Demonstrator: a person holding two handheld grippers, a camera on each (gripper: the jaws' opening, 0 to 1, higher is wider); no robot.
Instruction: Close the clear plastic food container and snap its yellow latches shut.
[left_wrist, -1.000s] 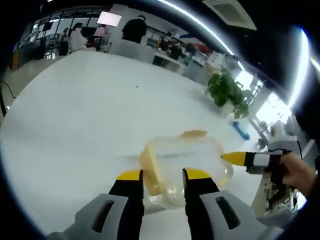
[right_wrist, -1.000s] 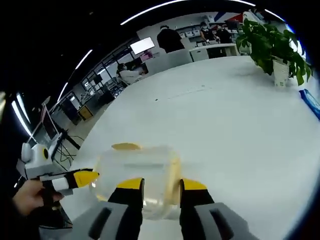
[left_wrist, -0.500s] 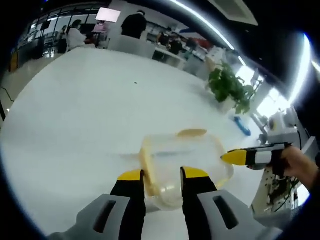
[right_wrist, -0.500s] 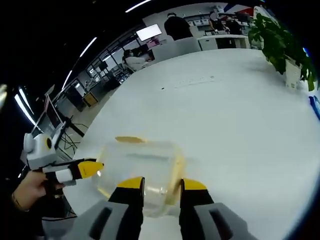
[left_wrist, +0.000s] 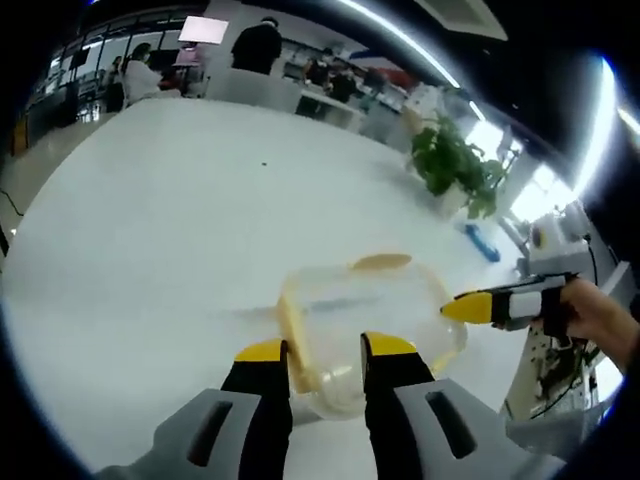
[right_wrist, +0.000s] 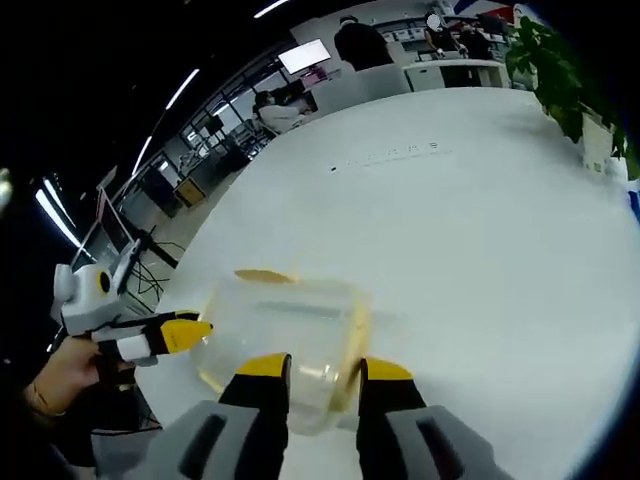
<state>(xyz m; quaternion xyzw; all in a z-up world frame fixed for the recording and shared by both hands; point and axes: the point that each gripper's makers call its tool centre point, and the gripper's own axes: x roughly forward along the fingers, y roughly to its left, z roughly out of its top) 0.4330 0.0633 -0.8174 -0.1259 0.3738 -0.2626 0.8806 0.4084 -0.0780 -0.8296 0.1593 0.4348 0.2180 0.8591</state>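
The clear plastic food container (left_wrist: 370, 310) rests on the white table (left_wrist: 150, 220) with its lid on top. One yellow latch (left_wrist: 382, 262) shows at its far edge and another (left_wrist: 292, 335) along its left side. My left gripper (left_wrist: 327, 350) stands open over the container's near end, a yellow-tipped jaw on each side. The right gripper (left_wrist: 470, 307) points at the container's right side. In the right gripper view the container (right_wrist: 290, 320) sits just beyond my open right gripper (right_wrist: 325, 367), and the left gripper (right_wrist: 180, 330) touches or nearly touches its left side.
A potted plant (left_wrist: 455, 165) and a blue object (left_wrist: 482, 250) stand toward the table's far right edge. People and desks (left_wrist: 255, 45) are in the background. A hand (left_wrist: 600, 325) holds the right gripper, and another hand (right_wrist: 60, 375) holds the left one.
Both views have shifted a little with the hands. The container and both grippers keep nearly the same places relative to one another.
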